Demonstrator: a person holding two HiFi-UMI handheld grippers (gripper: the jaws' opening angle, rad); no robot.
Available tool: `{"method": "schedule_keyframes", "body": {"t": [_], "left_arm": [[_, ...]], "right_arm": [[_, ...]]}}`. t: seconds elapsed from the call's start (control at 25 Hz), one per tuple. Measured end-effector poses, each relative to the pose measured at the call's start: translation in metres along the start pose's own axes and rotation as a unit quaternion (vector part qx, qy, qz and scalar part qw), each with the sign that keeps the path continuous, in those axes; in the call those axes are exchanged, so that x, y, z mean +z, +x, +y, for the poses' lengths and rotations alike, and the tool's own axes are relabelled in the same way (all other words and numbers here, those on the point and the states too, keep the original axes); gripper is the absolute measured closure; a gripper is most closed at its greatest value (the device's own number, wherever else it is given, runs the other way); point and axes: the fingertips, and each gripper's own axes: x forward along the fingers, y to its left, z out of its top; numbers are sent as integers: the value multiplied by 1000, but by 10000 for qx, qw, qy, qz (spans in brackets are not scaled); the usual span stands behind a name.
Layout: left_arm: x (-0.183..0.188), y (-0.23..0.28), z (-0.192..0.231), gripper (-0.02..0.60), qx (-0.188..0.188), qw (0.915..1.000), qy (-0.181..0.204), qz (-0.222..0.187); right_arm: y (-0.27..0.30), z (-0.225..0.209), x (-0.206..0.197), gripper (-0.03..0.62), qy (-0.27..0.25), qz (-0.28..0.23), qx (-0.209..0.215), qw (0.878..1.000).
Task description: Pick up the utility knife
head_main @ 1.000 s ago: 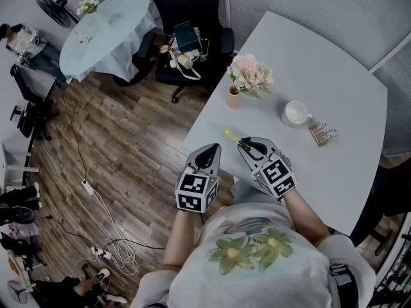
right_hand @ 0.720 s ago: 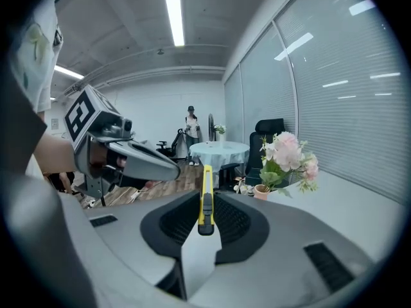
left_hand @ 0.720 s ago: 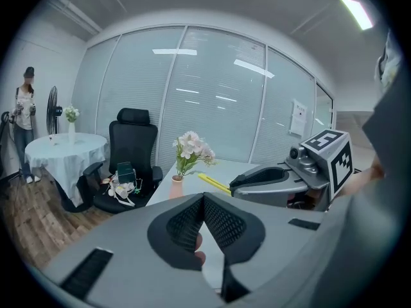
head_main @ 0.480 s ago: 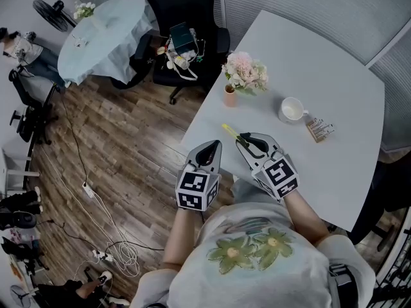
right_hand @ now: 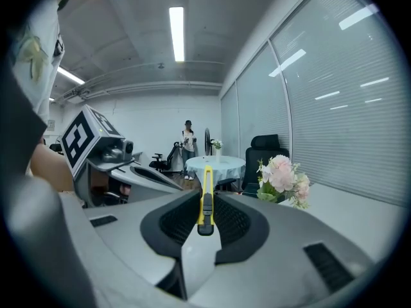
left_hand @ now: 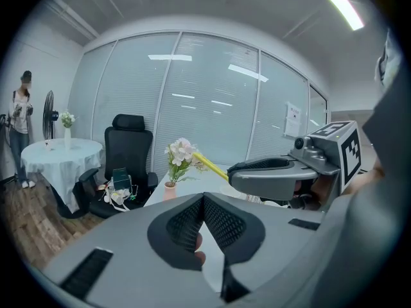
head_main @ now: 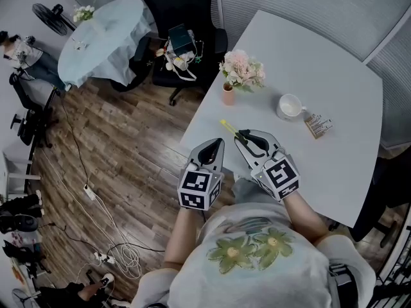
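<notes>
The utility knife (right_hand: 205,201) is a slim yellow one with a black slider. My right gripper (right_hand: 205,218) is shut on it, and its yellow end juts out past the jaw tips. The head view has the knife (head_main: 229,128) held above the near left part of the white table (head_main: 334,88), in front of the right gripper (head_main: 245,140). From the left gripper view the knife (left_hand: 209,164) shows as a yellow strip sticking out of the right gripper (left_hand: 270,172). My left gripper (head_main: 214,150) hangs beside the table's edge, jaws shut with nothing between them (left_hand: 204,213).
On the table stand a small vase of pink flowers (head_main: 239,72), a white cup (head_main: 290,107) and a small box (head_main: 319,125). Off the left edge are a wooden floor, a black office chair (head_main: 183,24) and a round covered table (head_main: 96,37). A person (left_hand: 20,120) stands far off.
The right gripper has risen with the knife held in it. The left gripper has shifted only slightly.
</notes>
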Motion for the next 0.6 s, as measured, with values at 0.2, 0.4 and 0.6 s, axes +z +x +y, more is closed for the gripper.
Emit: {"method": "schedule_keyframes", "body": {"t": [0.2,0.4,0.6], "left_arm": [[1,-8,-5,581,14,10000,-15,-94],[2,-15,-11,581,10,9998,-35,-180],[6,-18,-16,581,-26,9997,-11,-235]], "right_arm": [[-13,6,15,525,-50,-289,-178,9994],[-23,12,22,526,-96,-384,-257,9989],[-30,14,26,526,-81,-409,-305,9987]]}}
